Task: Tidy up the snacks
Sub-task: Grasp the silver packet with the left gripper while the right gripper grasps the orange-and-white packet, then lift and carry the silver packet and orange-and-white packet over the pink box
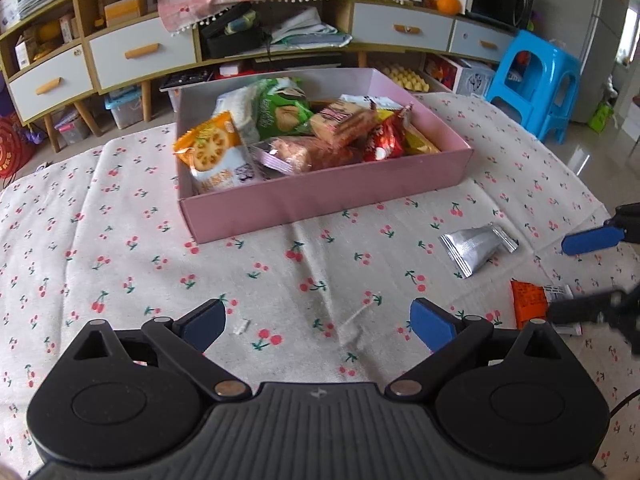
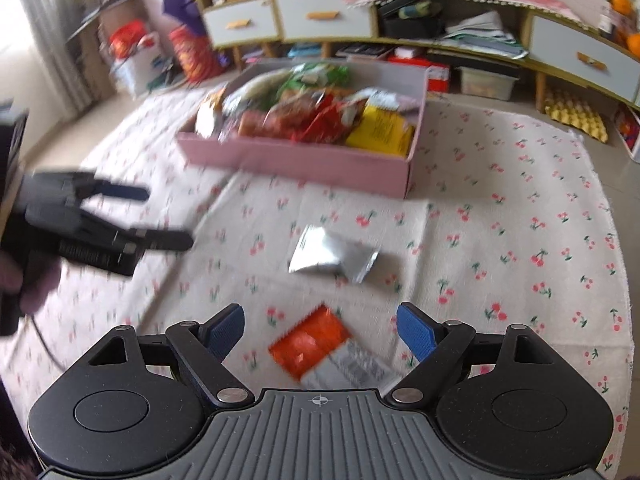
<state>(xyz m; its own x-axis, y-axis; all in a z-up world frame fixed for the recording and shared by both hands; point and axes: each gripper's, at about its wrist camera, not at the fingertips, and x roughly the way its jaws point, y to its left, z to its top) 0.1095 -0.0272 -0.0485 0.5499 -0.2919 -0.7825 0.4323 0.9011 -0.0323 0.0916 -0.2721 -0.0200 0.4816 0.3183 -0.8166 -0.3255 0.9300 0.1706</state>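
A pink box (image 1: 320,196) on the cherry-print cloth holds several snack packets; it also shows in the right wrist view (image 2: 304,162). A silver packet (image 1: 476,246) (image 2: 332,256) lies on the cloth in front of the box. An orange-and-white packet (image 1: 530,304) (image 2: 320,350) lies nearer. My left gripper (image 1: 318,324) is open and empty over bare cloth; it shows in the right wrist view (image 2: 160,216) at the left. My right gripper (image 2: 320,330) is open, its fingers on either side of the orange packet; it shows in the left wrist view (image 1: 588,268).
The cherry-print cloth (image 1: 120,240) covers the surface. Its right edge (image 2: 616,240) drops to the floor. A small white scrap (image 1: 242,326) and a thin stick (image 1: 356,314) lie near my left gripper. A low cabinet with drawers (image 1: 140,56) and a blue stool (image 1: 536,80) stand behind.
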